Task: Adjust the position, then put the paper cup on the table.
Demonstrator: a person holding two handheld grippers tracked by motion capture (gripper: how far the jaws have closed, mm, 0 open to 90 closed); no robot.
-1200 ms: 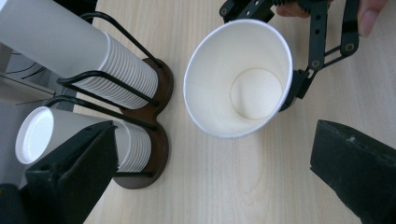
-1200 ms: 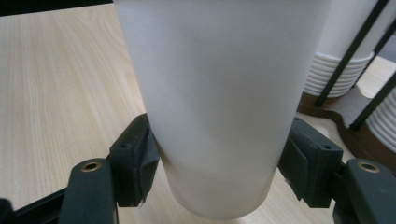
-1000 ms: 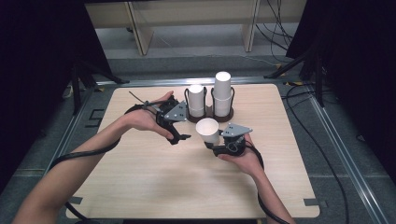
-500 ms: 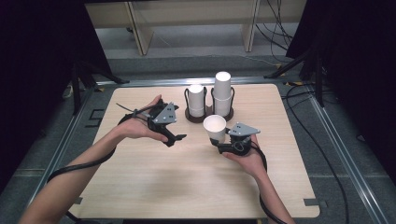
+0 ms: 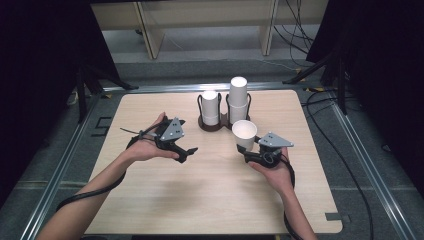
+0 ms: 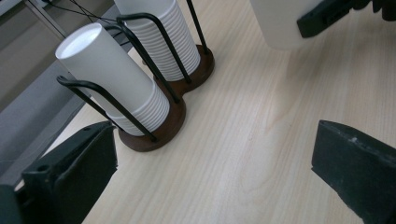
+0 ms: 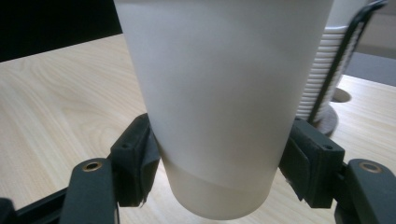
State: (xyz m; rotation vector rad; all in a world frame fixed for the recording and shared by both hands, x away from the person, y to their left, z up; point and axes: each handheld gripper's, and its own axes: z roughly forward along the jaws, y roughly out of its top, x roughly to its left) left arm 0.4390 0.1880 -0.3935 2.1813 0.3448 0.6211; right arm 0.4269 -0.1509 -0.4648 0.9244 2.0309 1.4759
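My right gripper (image 5: 254, 150) is shut on a white paper cup (image 5: 244, 132), held upright just above the table in front of the cup rack. In the right gripper view the pads (image 7: 136, 168) press the cup (image 7: 224, 93) low on its wall from both sides. A dark wire rack (image 5: 215, 125) on a brown base holds two stacks of upside-down white cups (image 5: 210, 107), the right stack (image 5: 238, 99) the taller. My left gripper (image 5: 186, 153) hovers left of the rack, open with nothing between its jaws. Beyond the left gripper (image 6: 210, 182), the rack's stacks (image 6: 112, 79) stand on the bare wood.
The light wooden table (image 5: 200, 200) has open surface in front of both hands. A metal frame (image 5: 75, 150) runs around its edge, and cables (image 5: 345, 165) lie on the floor at the right. Shelf legs (image 5: 150, 30) stand behind the table.
My right gripper has carried the cup to the right, in front of the taller stack. My left gripper has sunk and drawn back to the left, away from the rack.
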